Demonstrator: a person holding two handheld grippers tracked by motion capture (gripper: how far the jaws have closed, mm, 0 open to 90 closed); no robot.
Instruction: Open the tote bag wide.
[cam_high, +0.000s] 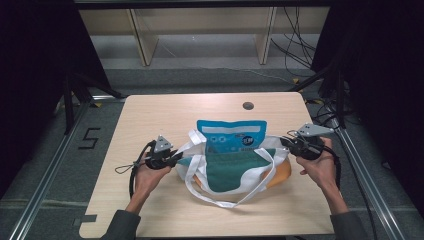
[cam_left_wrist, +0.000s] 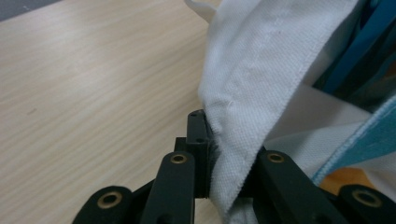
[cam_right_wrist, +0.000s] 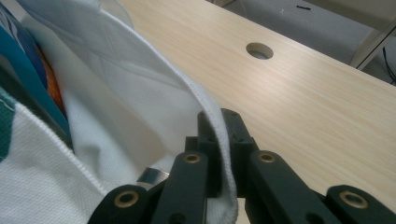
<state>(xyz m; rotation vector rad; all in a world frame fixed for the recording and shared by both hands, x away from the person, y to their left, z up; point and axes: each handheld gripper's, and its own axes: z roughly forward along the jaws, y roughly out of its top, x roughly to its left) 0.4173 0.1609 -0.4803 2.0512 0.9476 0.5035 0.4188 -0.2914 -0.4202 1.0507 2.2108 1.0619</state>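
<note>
- Gripping a cloth bag (cam_high: 235, 170) by its two side edges, the person held it spread across the middle of the wooden table (cam_high: 150, 115), nearer the front edge than the back.
- Left gripper (cam_high: 172, 159): clenched on the bag's white left edge; in the left gripper view the white fabric (cam_left_wrist: 243, 116) was pinched between the two black jaws.
- Right gripper (cam_high: 287, 142): clenched on the white right edge; in the right gripper view the hem (cam_right_wrist: 205, 107) ran down between the closed jaws.
- Key relation: the bag lay between the two grippers, its long axis running left to right from one to the other. Each hand was equally close to its own edge, so neither was the nearer. Any coming move, judged from this, would depend on both hands acting together; if one lagged, the mouth would likely skew.
- High view: it showed the whole layout, with a blue packet (cam_high: 231, 135) standing up out of the bag's mouth, a green and an orange panel, and the white straps (cam_high: 225, 200) looped toward the person. A round hole (cam_high: 248, 105) sat in the table beyond the bag.
- Gripper views: these showed what the high view could not, namely that the fabric truly sat inside each pair of jaws rather than beside them. The right gripper view also showed the round hole (cam_right_wrist: 259, 50) beyond the jaws.
</note>
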